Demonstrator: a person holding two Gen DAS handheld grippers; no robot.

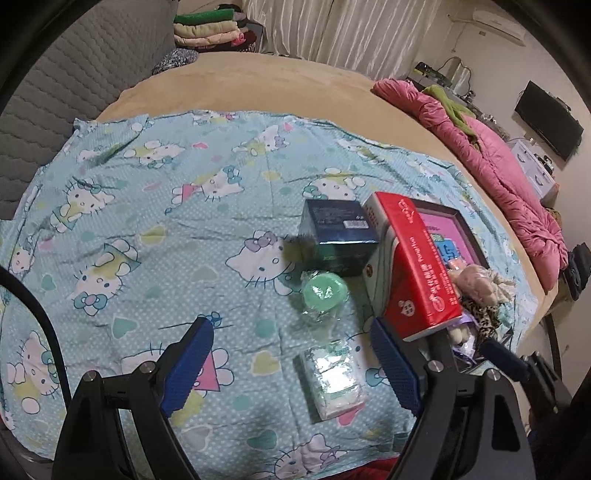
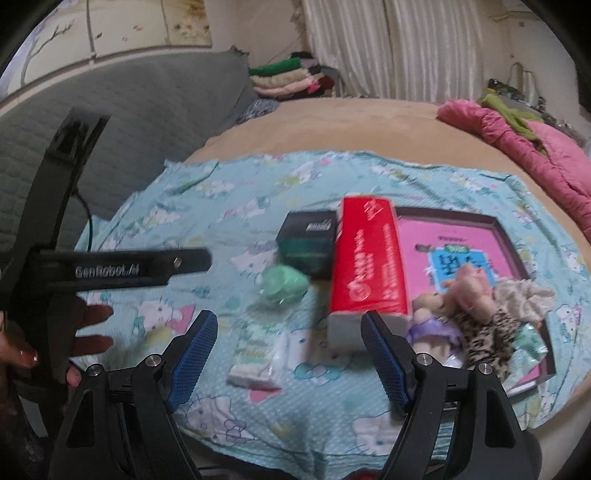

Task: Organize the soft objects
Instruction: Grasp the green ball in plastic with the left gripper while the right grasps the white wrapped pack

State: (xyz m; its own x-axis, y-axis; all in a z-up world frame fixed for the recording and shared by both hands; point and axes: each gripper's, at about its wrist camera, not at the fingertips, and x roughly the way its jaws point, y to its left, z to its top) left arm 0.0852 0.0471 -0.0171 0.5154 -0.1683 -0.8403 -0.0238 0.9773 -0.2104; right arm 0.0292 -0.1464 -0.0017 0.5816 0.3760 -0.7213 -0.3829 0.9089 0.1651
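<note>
A tissue pack [image 1: 332, 376] in clear wrap lies on the blue Hello Kitty sheet [image 1: 147, 221], between the open jaws of my left gripper [image 1: 295, 362]. A wrapped green roll [image 1: 324, 291] lies just beyond it. My right gripper [image 2: 290, 354] is open and empty above the tissue pack [image 2: 255, 354] and near the green roll [image 2: 282, 284]. Plush toys [image 2: 469, 295] lie in a dark tray [image 2: 513, 232] with a pink book at the right; they also show in the left wrist view [image 1: 476, 284].
A red carton [image 1: 417, 273] and a dark green box [image 1: 336, 236] stand on the sheet beside the tray. A pink quilt [image 1: 498, 162] lies along the bed's right side. Folded clothes [image 1: 210, 29] are stacked at the back. The left gripper's body [image 2: 122, 269] shows at the left of the right wrist view.
</note>
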